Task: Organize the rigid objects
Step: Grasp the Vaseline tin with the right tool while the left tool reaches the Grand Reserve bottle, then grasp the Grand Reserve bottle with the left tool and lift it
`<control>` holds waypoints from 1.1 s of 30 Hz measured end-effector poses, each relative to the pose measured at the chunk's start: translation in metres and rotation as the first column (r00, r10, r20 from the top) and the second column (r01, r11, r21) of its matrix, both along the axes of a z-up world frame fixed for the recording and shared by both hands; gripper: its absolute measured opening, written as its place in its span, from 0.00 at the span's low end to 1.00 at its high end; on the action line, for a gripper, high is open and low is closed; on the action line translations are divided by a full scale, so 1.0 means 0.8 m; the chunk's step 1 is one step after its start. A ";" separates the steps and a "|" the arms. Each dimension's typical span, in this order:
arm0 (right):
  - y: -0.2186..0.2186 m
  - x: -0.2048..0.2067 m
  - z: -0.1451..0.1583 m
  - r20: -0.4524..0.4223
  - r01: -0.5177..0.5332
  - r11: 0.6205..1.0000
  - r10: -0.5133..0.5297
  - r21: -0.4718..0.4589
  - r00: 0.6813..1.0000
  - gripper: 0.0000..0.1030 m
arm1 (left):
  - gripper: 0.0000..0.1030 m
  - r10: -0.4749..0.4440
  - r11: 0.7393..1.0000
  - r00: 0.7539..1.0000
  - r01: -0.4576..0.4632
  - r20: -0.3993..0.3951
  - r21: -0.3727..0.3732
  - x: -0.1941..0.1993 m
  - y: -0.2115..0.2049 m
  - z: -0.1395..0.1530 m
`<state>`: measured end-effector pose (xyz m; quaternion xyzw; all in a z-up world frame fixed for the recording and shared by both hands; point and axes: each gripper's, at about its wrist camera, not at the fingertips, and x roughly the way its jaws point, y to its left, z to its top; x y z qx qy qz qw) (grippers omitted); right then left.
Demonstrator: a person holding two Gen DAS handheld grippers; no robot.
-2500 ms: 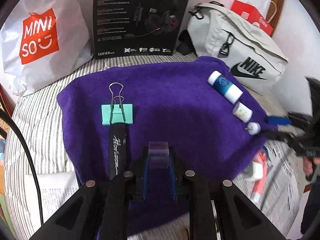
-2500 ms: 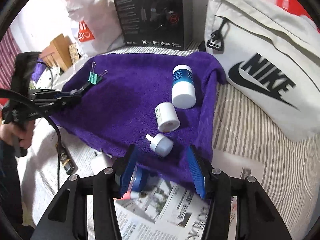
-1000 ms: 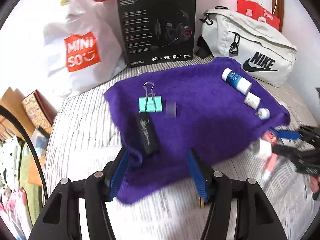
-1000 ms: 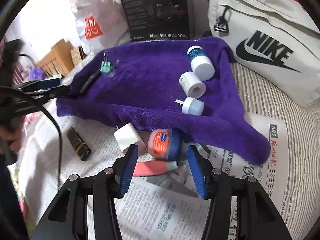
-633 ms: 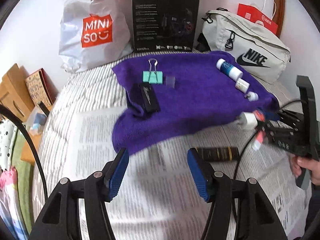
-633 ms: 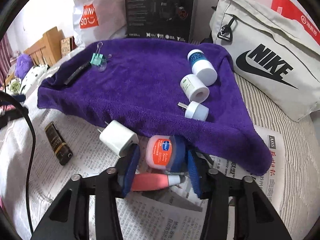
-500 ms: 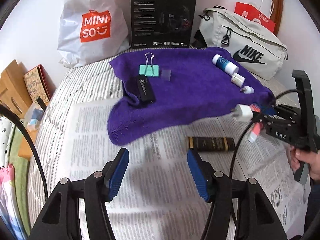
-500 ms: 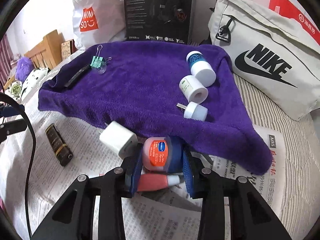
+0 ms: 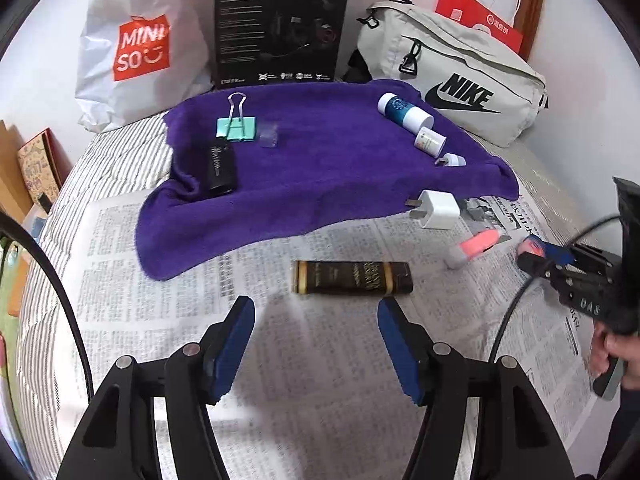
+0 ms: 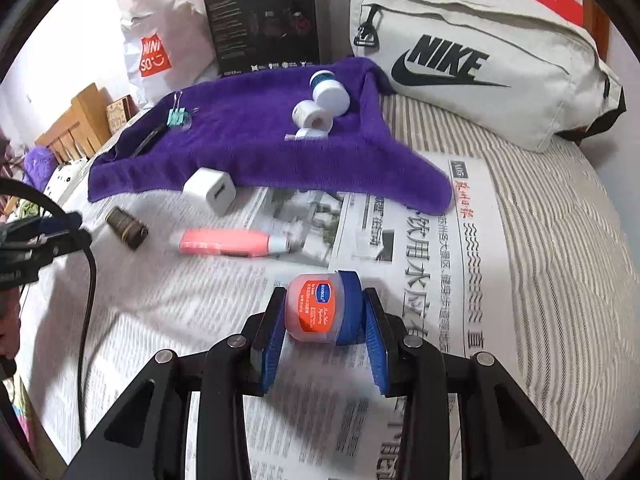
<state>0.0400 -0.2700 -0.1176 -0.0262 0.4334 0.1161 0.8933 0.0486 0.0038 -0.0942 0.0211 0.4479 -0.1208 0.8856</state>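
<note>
Here, at the left of the bed, the left gripper [image 9: 316, 320] hangs over the newspaper [image 9: 192, 320] with its jaws opening and nothing between them; just ahead of its blue pads lies a dark brown tube with gold lettering [image 9: 354, 277]. Beyond it the purple towel [image 9: 320, 168] covers the far part of the bed, carrying a teal binder clip [image 9: 236, 126], a small clear block [image 9: 269, 136] and a black flat case [image 9: 220, 165] near its left edge, and a blue-and-white bottle [image 9: 404, 110], a small white jar [image 9: 430, 142] and a white cap [image 9: 452, 159] near its right edge. A white charger plug [image 9: 438, 209] sits at the towel's near right corner, touching its hem, with a pink tube [image 10: 228, 243] on the newspaper beside it. Farther right, the right gripper [image 10: 324, 316] is clamped on a small Vaseline-style jar with a blue lid [image 10: 320, 308], held on its side just above the newspaper. A grey Nike bag [image 10: 480, 60] lies along the bed's far right edge.
</note>
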 end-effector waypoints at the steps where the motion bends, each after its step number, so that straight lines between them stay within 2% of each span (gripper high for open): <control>1: 0.001 -0.002 -0.001 0.002 0.000 1.000 0.000 -0.002 1.000 0.36 | 0.63 -0.001 1.000 1.000 0.001 0.006 0.020 0.002 -0.003 -0.001; 4: 0.002 -0.006 -0.003 0.014 0.002 1.000 -0.002 -0.001 1.000 0.36 | 0.65 -0.017 0.993 1.000 0.014 0.020 0.121 0.010 -0.008 -0.008; 5: 0.001 -0.006 -0.003 0.015 0.004 1.000 -0.004 0.003 1.000 0.36 | 0.65 -0.031 0.991 0.999 0.028 0.020 0.134 0.012 -0.007 -0.009; 10: 0.001 -0.010 -0.004 0.022 0.007 1.000 -0.008 0.009 1.000 0.36 | 0.65 -0.143 0.981 0.990 0.140 0.014 0.136 0.027 -0.014 -0.012; 14: 0.001 -0.011 -0.003 0.022 0.006 1.000 -0.006 0.014 1.000 0.36 | 0.65 -0.248 0.950 0.969 0.246 -0.010 0.190 0.036 -0.032 -0.020; 16: 0.002 -0.012 -0.004 0.023 0.006 1.000 -0.006 0.012 1.000 0.36 | 0.67 -0.291 0.936 0.957 0.285 0.001 0.206 0.038 -0.039 -0.020; 21: 0.002 -0.012 -0.004 0.025 0.006 1.000 -0.007 0.011 1.000 0.36 | 0.66 -0.347 0.920 0.938 0.344 -0.020 0.187 0.050 -0.051 -0.021; 24: 0.001 -0.012 -0.004 0.027 0.007 1.000 -0.007 0.015 1.000 0.36 | 0.46 -0.370 0.922 0.928 0.371 -0.031 0.112 0.051 -0.049 -0.021; 28: 0.001 -0.012 -0.004 0.026 0.007 1.000 -0.007 0.017 1.000 0.37 | 0.34 -0.354 0.927 0.935 0.352 -0.004 0.133 0.035 -0.054 -0.022; 31: 0.003 -0.012 -0.004 0.029 0.007 1.000 -0.007 0.000 1.000 0.36 | 0.27 -0.321 0.941 0.947 0.319 -0.003 0.115 0.020 -0.050 -0.021; 33: 0.005 -0.012 -0.005 0.031 0.007 1.000 -0.007 -0.012 1.000 0.36 | 0.26 -0.299 0.948 0.954 0.298 -0.002 0.110 0.009 -0.045 -0.021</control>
